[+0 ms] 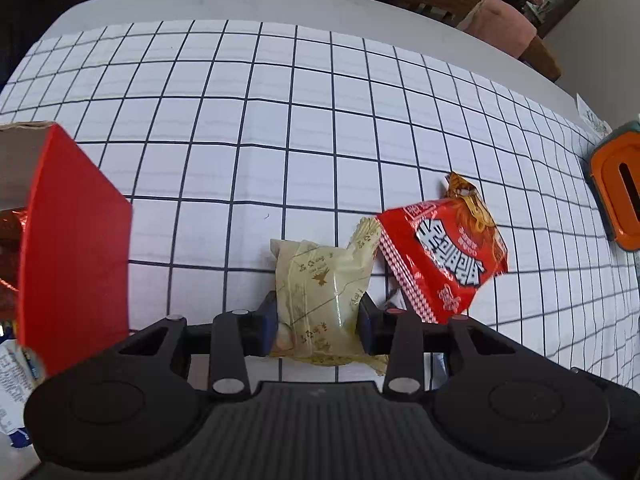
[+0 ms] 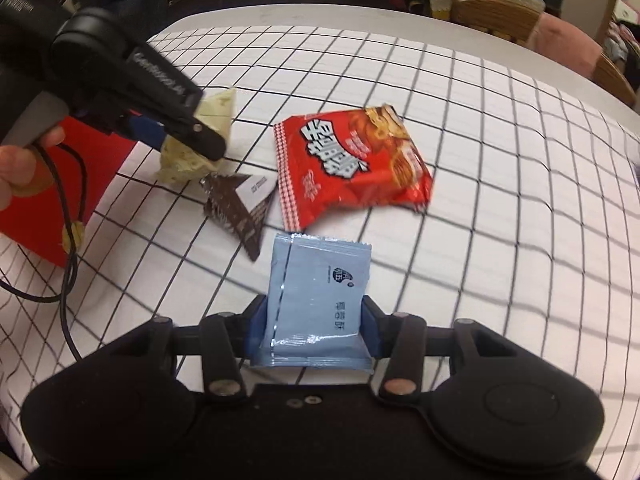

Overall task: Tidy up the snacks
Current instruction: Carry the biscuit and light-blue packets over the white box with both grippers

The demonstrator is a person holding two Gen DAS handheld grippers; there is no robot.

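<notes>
In the left wrist view my left gripper [image 1: 318,322] is shut on a pale yellow snack packet [image 1: 320,284], held just above the checked cloth. A red snack bag [image 1: 444,252] lies to its right. In the right wrist view my right gripper [image 2: 314,324] is shut on a light blue packet [image 2: 320,296], lifted off the cloth. Beyond it lie the red snack bag [image 2: 352,164] and a dark brown triangular wrapper [image 2: 240,208]. The left gripper [image 2: 188,136] shows at the upper left there, holding the yellow packet [image 2: 188,160].
A red-sided box [image 1: 72,248] stands at the left with wrapped snacks inside. An orange and teal container [image 1: 618,188] sits at the right table edge. Wooden chairs with a pink cushion [image 1: 500,20] stand behind the table. A person's hand [image 2: 24,164] and a cable are at the left.
</notes>
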